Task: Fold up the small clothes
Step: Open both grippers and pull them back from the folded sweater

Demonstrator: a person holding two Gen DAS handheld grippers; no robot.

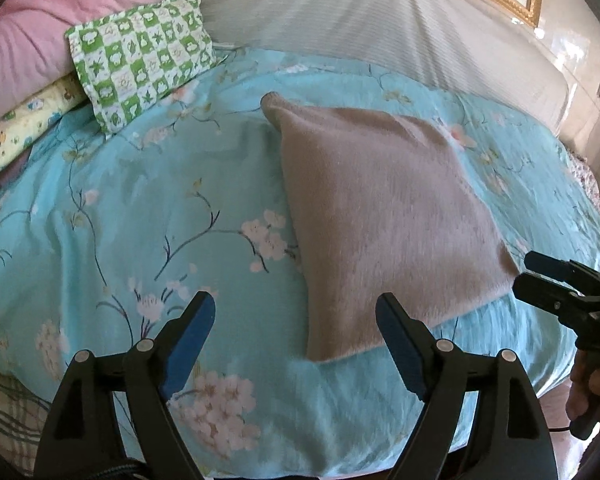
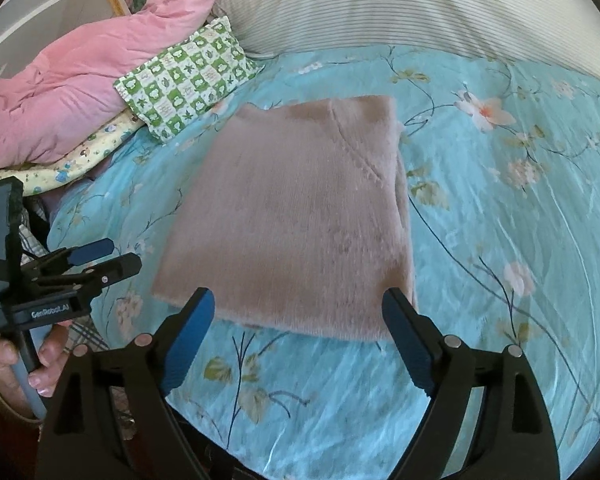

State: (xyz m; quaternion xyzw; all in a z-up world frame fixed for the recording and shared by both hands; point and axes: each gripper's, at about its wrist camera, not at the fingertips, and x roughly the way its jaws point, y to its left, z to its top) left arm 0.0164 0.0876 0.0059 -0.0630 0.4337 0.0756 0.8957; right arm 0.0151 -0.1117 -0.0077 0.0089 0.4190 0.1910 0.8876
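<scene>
Nearest to me, my left hand-held gripper (image 1: 295, 307) stands spread wide with nothing between its blue pads, over the turquoise floral bedspread (image 1: 112, 216) just short of the near corner of the folded garment. My right hand-held gripper (image 2: 298, 302) is spread just as wide and empty, its tips at the near edge of that same piece. The garment, a fuzzy pinkish-beige sweater (image 2: 296, 216), lies folded into a flat rectangle on the bed, roughly in the middle of the bedspread and touched by neither gripper. From the right wrist view I see my left hand (image 2: 28, 364) wrapped around its handle at the left edge. Beyond the sweater, to the left, a green-and-white patterned pillow (image 1: 140, 56) leans on a pink quilt (image 2: 68, 80), with a yellow printed cloth (image 1: 24, 128) under it. Farthest back runs a striped pale bolster (image 2: 400, 4).
</scene>
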